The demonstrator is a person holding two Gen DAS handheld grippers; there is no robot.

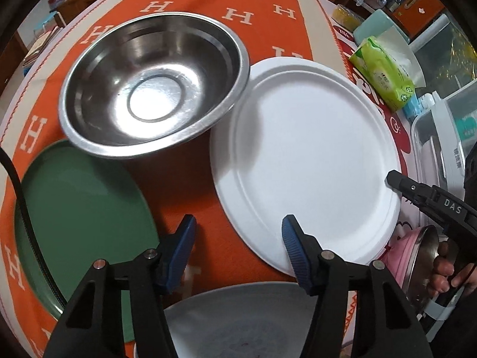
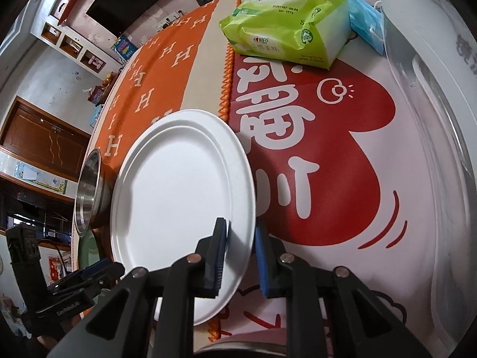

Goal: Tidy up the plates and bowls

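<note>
A white plate (image 1: pixel 304 155) lies on the orange cloth, its right edge over the red-and-white mat. My right gripper (image 2: pixel 241 227) is shut on that plate's (image 2: pixel 182 191) near rim, one pad above and one below. From the left wrist view the right gripper (image 1: pixel 398 180) comes in from the right. My left gripper (image 1: pixel 238 219) stands open over the plate's left rim, one finger above the plate, the other above the cloth. A steel bowl (image 1: pixel 155 89) touches the plate's far left side. A green plate (image 1: pixel 83 208) lies left, a grey plate (image 1: pixel 238 322) under the left gripper.
A green tissue pack (image 2: pixel 286 29) and a blue packet (image 2: pixel 366 26) sit at the mat's far end. A clear plastic box (image 2: pixel 432 119) lines the right side. A pink-walled steel bowl (image 1: pixel 417 256) sits by the person's hand (image 1: pixel 447 268).
</note>
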